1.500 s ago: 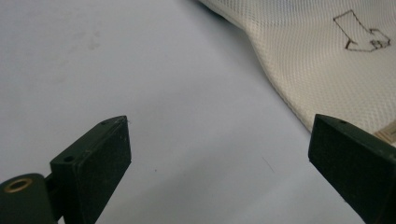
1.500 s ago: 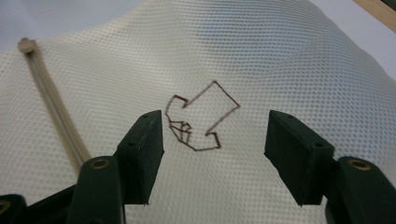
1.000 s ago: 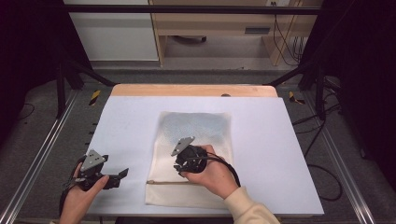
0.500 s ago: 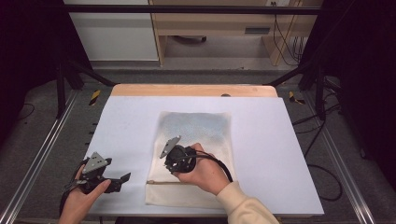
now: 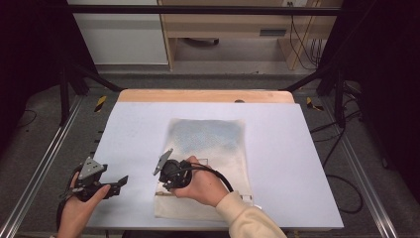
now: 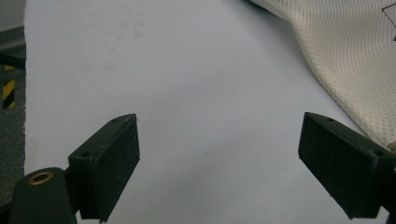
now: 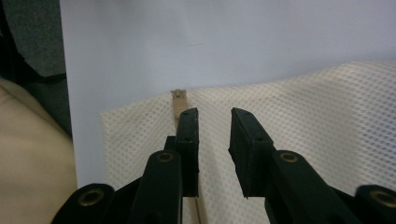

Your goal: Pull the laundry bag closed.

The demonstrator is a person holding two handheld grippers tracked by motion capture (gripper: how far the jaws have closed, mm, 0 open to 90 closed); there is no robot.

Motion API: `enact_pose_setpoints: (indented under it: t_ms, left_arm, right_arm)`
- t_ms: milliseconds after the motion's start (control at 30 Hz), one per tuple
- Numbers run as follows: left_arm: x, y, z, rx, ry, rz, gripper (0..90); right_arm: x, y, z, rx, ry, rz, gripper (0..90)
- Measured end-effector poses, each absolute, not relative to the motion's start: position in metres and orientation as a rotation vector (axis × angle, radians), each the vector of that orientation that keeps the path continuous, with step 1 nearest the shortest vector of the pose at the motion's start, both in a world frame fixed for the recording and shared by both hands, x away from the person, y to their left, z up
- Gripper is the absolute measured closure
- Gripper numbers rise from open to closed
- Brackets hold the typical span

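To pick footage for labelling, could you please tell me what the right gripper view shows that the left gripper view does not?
Right gripper view: a tan zip strip, a cream sleeve, and the right tool, jaws just closed to a narrow gap, nothing visibly pinched. Left gripper view: the left tool, jaws wide though just closing slightly, nothing between, and striped tape. Both: the mesh bag and white table.

Mesh laundry bag [image 5: 208, 148]: cream cloth, open-weave netting, matt, soft wrinkles; tan zipper tape [image 7: 178, 105] along edge. Table top [image 5: 297, 148]: pale lavender sheet, smooth, matt; bare wood strip [image 5: 208, 95] at far edge. Gripper pads [image 6: 116, 158]: black, matt, finely grained, brass-coloured metal screw eyelets. Sleeve [image 5: 247, 218]: cream cloth.
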State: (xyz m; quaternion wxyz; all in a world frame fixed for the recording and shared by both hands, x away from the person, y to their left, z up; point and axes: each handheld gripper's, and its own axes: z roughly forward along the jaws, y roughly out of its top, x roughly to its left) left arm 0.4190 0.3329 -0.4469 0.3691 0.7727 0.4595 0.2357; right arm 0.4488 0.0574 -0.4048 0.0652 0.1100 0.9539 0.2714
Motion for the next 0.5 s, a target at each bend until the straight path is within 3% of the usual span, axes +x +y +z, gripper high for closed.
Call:
enact_pose_setpoints:
  t_ms: [500]
  left_arm:
    - [0.419,0.328,-0.446,1.984,1.151,0.582,10.9]
  right_arm:
    - [0.448,0.089,-0.435,0.330,2.982,0.747,69.6]
